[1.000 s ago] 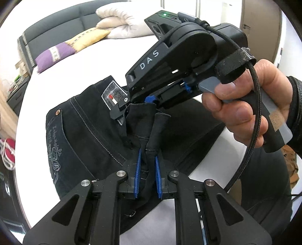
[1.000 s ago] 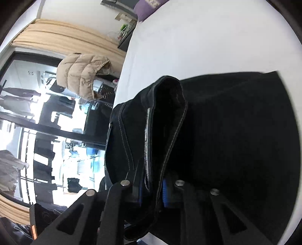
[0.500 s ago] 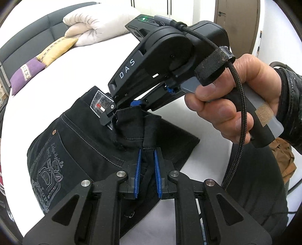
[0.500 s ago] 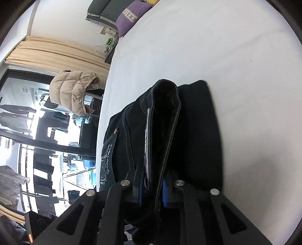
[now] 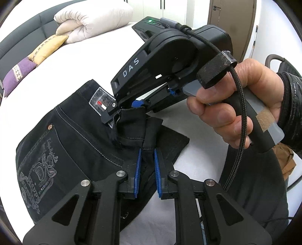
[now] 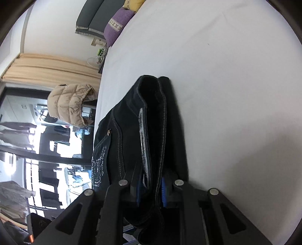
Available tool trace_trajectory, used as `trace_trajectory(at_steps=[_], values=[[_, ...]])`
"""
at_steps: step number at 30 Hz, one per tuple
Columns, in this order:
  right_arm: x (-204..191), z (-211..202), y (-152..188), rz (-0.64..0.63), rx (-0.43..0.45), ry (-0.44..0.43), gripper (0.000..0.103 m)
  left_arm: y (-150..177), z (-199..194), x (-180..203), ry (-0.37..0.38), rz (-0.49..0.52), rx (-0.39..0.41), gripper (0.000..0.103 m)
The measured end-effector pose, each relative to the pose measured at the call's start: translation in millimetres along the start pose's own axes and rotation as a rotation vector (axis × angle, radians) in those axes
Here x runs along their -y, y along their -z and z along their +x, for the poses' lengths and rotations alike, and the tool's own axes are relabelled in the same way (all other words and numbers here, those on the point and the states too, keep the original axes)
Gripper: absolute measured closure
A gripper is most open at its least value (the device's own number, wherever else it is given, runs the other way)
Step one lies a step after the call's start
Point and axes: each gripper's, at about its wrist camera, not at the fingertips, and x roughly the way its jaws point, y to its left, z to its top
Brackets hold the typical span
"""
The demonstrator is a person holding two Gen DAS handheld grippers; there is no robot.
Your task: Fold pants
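Two views show us a wide white bed (image 5: 62,62) carrying the black pants (image 5: 62,143). At its far end we see a rolled cream duvet (image 5: 92,20), a yellow pillow (image 5: 47,47) and a purple pillow (image 5: 17,73) against a grey headboard (image 5: 22,35); a brown door (image 5: 232,13) stands behind. In the right wrist view a tan puffer jacket (image 6: 69,105) hangs beside beige curtains (image 6: 47,69) and a large dark window (image 6: 28,150).

We find the pants lying folded on the sheet, back pocket embroidery and waistband label facing up. Our left gripper (image 5: 146,165) is nearly closed, its blue pads (image 5: 138,164) pinching a raised ridge of black cloth. Our right gripper (image 5: 128,111), carried by the right hand (image 5: 236,105), reaches in from above and nips the same bunched fabric just beside the label. From its own camera, the right gripper (image 6: 151,190) stands narrow, clamped on the thick layered edge of the pants (image 6: 151,132), which rises away from the fingers over the sheet.
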Motion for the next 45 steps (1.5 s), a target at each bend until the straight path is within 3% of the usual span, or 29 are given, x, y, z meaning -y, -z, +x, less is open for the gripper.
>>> trace_trajectory(at_steps=[2, 4, 6, 9, 12, 15, 18, 20, 21, 24, 27, 31, 36, 45], values=[[-0.4, -2.0, 2.0, 0.024, 0.006, -0.020, 0.077, 3.5, -6.2, -4.6, 0.015, -0.016, 0.008, 0.090], [-2.7, -8.8, 2.3, 0.030, 0.025, -0.015, 0.061, 5.8, -15.7, -11.5, 0.050, -0.045, 0.014, 0.090], [-8.7, -24.9, 4.4, 0.028, 0.078, 0.025, 0.057, 12.3, -33.3, -22.4, 0.124, -0.078, 0.025, 0.089], [-21.0, -48.5, 9.4, 0.011, 0.136, 0.066, 0.055, 23.7, -62.2, -36.7, 0.165, -0.105, 0.068, 0.089], [-50.2, -56.0, 18.7, -0.062, 0.140, 0.007, 0.072, 41.4, -86.9, -67.1, 0.201, -0.185, 0.113, 0.089], [-74.3, -35.3, 27.1, -0.130, 0.072, -0.029, 0.078, 57.2, -99.9, -101.3, 0.196, -0.303, 0.135, 0.089], [-67.6, -5.8, 32.3, -0.109, 0.003, 0.010, 0.081, 69.8, -97.2, -151.6, 0.214, -0.441, 0.130, 0.089], [-46.8, 6.1, 37.7, -0.053, -0.029, 0.058, 0.100, 76.3, -97.6, -183.3, 0.245, -0.525, 0.147, 0.089], [-36.8, 8.7, 41.8, -0.031, -0.035, 0.079, 0.103, 78.3, -95.3, -202.0, 0.259, -0.567, 0.153, 0.089], [-8.7, 6.4, 48.4, 0.046, -0.015, -0.021, 0.103, 88.4, -82.0, -255.6, 0.346, -0.704, 0.179, 0.089], [0.1, 7.3, 48.9, 0.068, -0.004, -0.064, 0.103, 82.9, -60.8, -300.7, 0.460, -0.825, 0.177, 0.089], [5.2, 7.3, 51.7, 0.067, 0.006, -0.084, 0.103, 75.8, -41.7, -338.5, 0.496, -0.890, 0.174, 0.089], [4.2, 6.7, 55.0, 0.058, 0.013, -0.074, 0.103, 95.6, -38.0, -355.4, 0.562, -0.927, 0.198, 0.090], [0.0, 7.3, 51.6, 0.048, 0.031, -0.051, 0.103, 149.0, -62.3, -316.2, 0.682, -0.901, 0.244, 0.090]])
